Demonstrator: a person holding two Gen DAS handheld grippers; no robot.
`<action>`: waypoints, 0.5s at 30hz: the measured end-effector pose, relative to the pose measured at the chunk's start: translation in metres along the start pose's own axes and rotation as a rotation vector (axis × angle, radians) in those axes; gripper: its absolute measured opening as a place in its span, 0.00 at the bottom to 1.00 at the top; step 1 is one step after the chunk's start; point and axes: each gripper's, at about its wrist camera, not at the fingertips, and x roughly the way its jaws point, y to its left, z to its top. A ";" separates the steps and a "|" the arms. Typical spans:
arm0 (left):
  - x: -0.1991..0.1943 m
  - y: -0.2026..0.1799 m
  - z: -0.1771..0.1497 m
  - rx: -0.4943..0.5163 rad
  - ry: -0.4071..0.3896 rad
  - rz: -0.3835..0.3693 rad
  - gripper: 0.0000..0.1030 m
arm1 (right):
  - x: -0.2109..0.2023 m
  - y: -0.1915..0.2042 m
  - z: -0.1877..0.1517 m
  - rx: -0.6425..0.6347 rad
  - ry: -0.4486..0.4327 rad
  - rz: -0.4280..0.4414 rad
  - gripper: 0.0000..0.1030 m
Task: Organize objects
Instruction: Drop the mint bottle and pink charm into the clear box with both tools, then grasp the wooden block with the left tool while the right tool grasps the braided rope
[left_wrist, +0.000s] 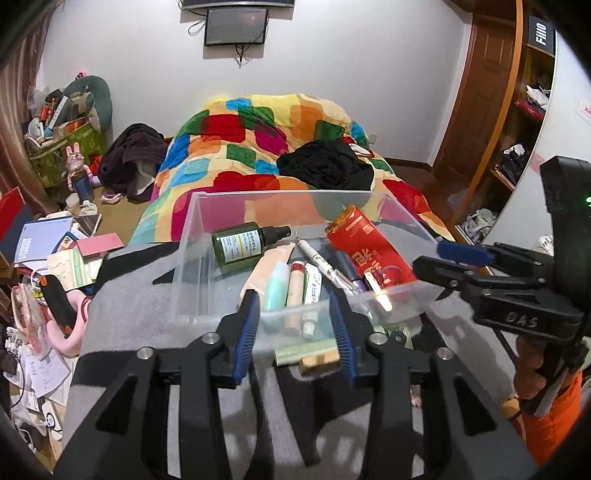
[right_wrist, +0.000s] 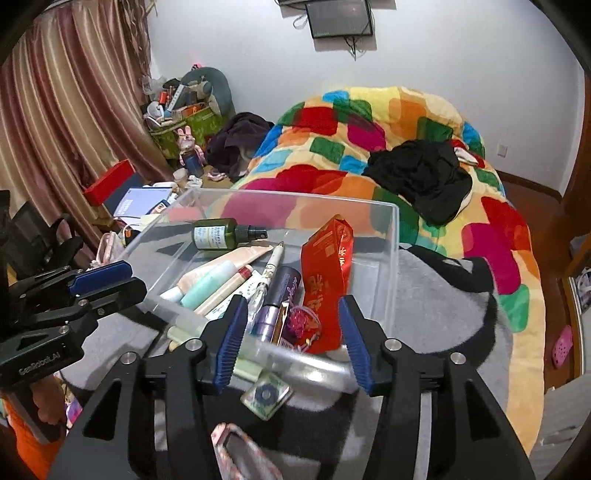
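A clear plastic bin (left_wrist: 192, 236) (right_wrist: 388, 236) sits on a grey blanket. Inside lie a green spray bottle (left_wrist: 240, 243) (right_wrist: 218, 232), a red packet (left_wrist: 369, 247) (right_wrist: 328, 273), a white pen (left_wrist: 321, 266) (right_wrist: 271, 269), a mint tube (left_wrist: 277, 284) (right_wrist: 210, 282) and several other cosmetics. My left gripper (left_wrist: 297, 328) is open and empty at the bin's near rim. My right gripper (right_wrist: 291, 339) is open and empty at the bin's near right corner. A small flat box (left_wrist: 310, 354) and a square packet (right_wrist: 264, 395) lie on the blanket outside the bin.
A bed with a bright patchwork duvet (left_wrist: 258, 147) and black clothes (right_wrist: 421, 177) lies behind. Books, papers and boxes (left_wrist: 55, 251) clutter the floor at left. A pink-rimmed item (right_wrist: 240, 454) lies near my right gripper. A wooden shelf (left_wrist: 517, 122) stands right.
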 end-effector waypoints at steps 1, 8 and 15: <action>-0.003 -0.001 -0.003 0.000 -0.004 -0.002 0.45 | -0.005 0.000 -0.003 -0.002 -0.007 0.002 0.53; -0.003 -0.010 -0.029 0.014 0.034 -0.004 0.58 | -0.023 0.005 -0.035 -0.056 0.010 0.024 0.58; 0.019 -0.011 -0.053 -0.005 0.124 -0.017 0.58 | -0.016 0.020 -0.079 -0.112 0.107 0.068 0.60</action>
